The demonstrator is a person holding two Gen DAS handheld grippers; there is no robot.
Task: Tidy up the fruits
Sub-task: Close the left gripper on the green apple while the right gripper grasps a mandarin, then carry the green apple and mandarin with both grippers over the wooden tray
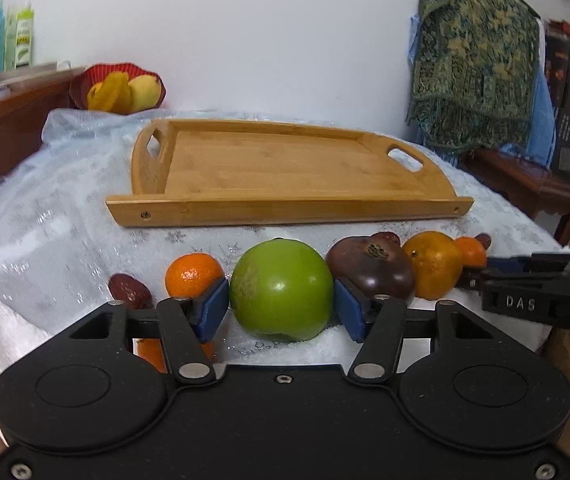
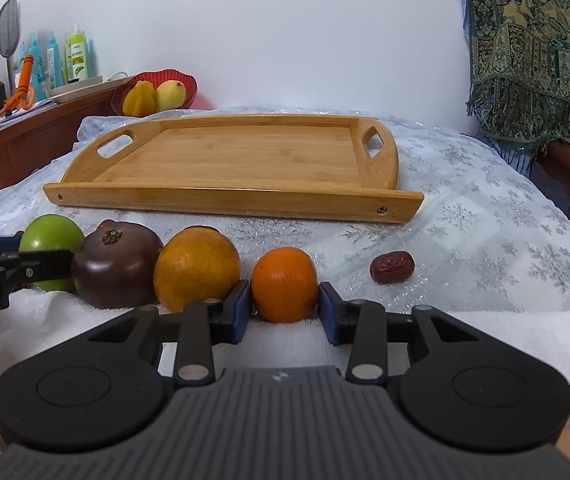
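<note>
A row of fruit lies on the white cloth in front of an empty wooden tray (image 1: 285, 204) (image 2: 221, 200). My left gripper (image 1: 281, 304) has its blue pads against both sides of the green apple (image 1: 281, 294), which rests on the cloth. A small orange (image 1: 193, 274) and a red date (image 1: 129, 291) lie left of it. A dark purple fruit (image 1: 369, 268) and a larger orange (image 1: 433, 264) lie right of it. My right gripper (image 2: 285, 306) has its pads against both sides of a small orange (image 2: 285, 284), also resting on the cloth. Another red date (image 2: 392, 267) lies to its right.
A red bowl (image 1: 119, 88) (image 2: 153, 92) with yellow fruit stands behind the tray by the wall. A wooden cabinet with bottles (image 2: 61, 60) is at the left. A patterned cloth (image 1: 473, 64) hangs over furniture at the right, past the table edge.
</note>
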